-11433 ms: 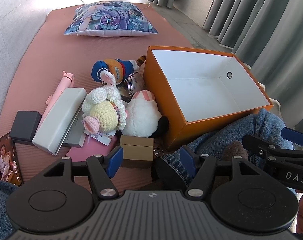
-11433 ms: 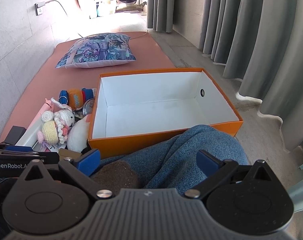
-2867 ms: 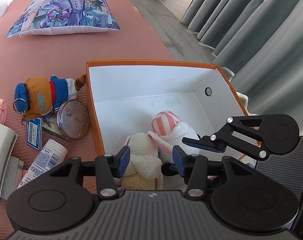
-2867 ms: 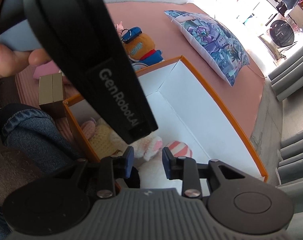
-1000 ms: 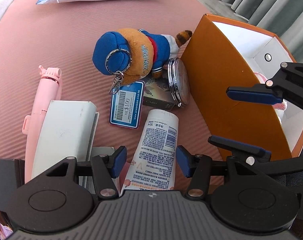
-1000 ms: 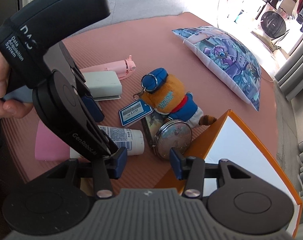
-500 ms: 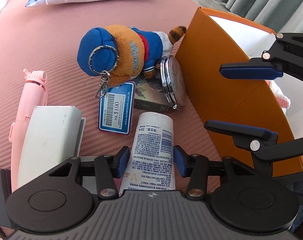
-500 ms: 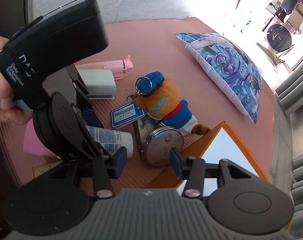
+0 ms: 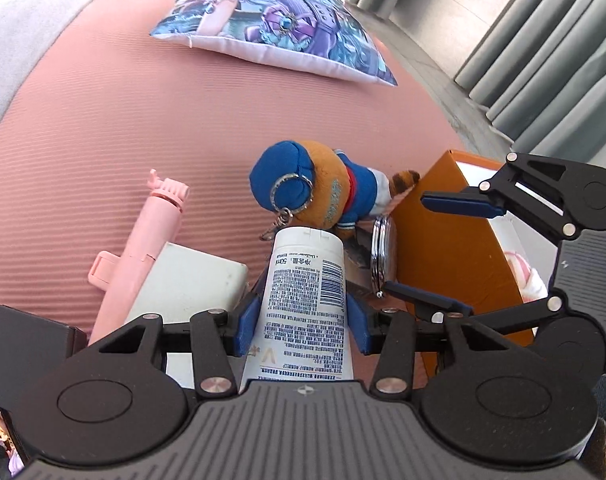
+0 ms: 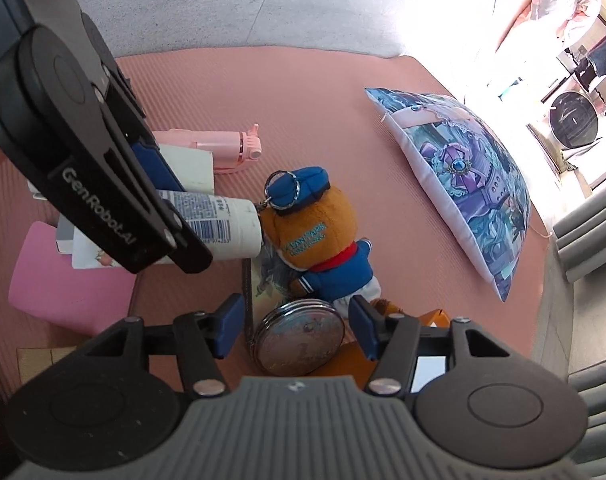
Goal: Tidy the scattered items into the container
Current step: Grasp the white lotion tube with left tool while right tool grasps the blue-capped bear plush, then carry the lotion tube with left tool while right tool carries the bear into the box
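Left tool (image 9: 303, 322) clamps the cream tube (image 9: 303, 292); right tool (image 10: 291, 330), opening, empty, straddles the round tin (image 10: 301, 342) beside the orange box (image 9: 459, 248). Risk: tin slips off the pads.

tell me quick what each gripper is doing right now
Left gripper: shut on the white tube.
Right gripper: open, holding nothing, astride the round tin.

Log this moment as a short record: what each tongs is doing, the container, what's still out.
left tongs: shut on the tube, lifted off the mat
right tongs: open, jaws just widened, either side of the round tin
box: orange, a plush partly visible inside
still out: bear plush, pink stick, white case, pillow
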Demonstrator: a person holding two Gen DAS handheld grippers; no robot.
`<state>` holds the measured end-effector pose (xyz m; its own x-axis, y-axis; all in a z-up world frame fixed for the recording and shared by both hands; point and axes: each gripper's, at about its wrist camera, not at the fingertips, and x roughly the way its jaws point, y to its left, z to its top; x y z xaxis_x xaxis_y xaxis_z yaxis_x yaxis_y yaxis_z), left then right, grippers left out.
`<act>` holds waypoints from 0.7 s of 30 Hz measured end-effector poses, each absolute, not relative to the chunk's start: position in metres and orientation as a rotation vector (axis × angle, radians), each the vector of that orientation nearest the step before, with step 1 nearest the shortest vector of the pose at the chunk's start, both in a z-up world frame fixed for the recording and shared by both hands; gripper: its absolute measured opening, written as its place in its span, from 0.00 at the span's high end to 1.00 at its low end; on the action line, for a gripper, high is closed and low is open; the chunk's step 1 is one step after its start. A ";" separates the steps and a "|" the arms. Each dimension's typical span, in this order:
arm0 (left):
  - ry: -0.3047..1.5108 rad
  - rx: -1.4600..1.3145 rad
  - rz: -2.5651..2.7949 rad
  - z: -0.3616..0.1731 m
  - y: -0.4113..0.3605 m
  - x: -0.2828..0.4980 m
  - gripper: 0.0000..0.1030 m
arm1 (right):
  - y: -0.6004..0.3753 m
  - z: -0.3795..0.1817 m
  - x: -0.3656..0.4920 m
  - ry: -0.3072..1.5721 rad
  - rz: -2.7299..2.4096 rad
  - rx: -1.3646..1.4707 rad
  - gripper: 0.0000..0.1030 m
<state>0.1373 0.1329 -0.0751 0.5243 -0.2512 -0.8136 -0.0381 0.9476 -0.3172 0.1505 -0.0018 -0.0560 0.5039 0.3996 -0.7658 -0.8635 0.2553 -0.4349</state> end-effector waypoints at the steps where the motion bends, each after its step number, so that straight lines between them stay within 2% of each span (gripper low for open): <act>1: 1.009 -0.325 -0.119 -0.075 0.135 0.138 0.47 | 0.003 -0.058 0.154 0.568 0.922 -0.979 0.34; 16: 0.959 -0.363 -0.016 -0.079 0.147 0.152 0.47 | 0.052 -0.086 0.192 0.495 0.943 -1.205 0.31; 21: 0.965 -0.362 0.007 -0.081 0.150 0.155 0.47 | 0.059 -0.095 0.193 0.514 0.969 -1.229 0.34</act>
<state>0.1552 0.1504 -0.0813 0.5743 -0.1537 -0.8041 -0.1655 0.9402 -0.2978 0.1927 0.0585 -0.0948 0.5232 0.3358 -0.7833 -0.8368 0.0282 -0.5468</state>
